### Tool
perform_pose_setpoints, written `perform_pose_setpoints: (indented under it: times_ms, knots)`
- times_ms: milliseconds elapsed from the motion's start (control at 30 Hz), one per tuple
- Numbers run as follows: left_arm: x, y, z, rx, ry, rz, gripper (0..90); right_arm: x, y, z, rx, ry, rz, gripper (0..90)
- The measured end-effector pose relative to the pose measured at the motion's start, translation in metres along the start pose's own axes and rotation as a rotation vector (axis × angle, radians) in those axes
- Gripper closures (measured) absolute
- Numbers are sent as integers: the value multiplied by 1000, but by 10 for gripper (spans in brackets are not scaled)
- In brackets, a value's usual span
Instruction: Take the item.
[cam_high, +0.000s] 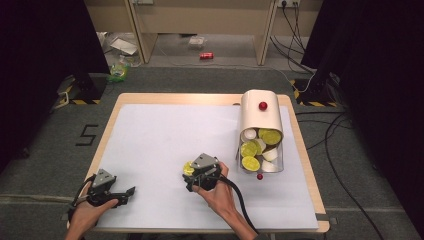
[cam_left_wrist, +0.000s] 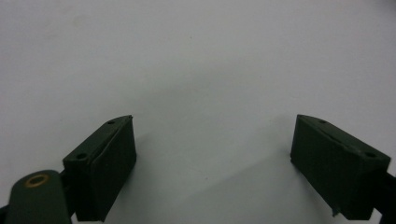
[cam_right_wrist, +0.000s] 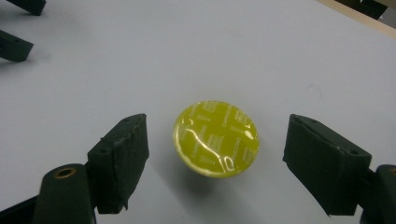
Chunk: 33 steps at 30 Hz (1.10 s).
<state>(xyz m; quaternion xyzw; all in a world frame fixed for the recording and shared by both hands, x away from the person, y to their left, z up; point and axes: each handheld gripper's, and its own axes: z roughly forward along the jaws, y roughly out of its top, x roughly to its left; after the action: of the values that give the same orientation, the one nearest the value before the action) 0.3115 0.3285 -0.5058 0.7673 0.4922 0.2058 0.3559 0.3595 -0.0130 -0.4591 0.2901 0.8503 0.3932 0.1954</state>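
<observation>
1 yellow capsule (cam_right_wrist: 215, 139) is sitting foil-up on the white mat (cam_high: 160, 145), lying between the right gripper (cam_right_wrist: 215, 158) jaws, which are standing wide and clear of it. Left gripper (cam_left_wrist: 212, 163) is resting wide open near the mat's front-left corner.

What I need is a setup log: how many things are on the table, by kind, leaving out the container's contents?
Yellow-lidded capsule: 1
Container: 1
Grippers: 2, left gripper and right gripper
Total: 4

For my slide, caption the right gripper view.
Open right gripper straddling a yellow-lidded capsule resting on the white table.
</observation>
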Motion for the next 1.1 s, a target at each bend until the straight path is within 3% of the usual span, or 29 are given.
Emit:
perform_pose_setpoints:
  times_ms: [533, 1100]
  knots:
    - [0, 0, 0, 0, 0, 0, 132, 5, -21, -43, -33, 29, 25, 246]
    - [0, 0, 0, 0, 0, 0, 132, 3, -42, -72, -44, 40, 59, 250]
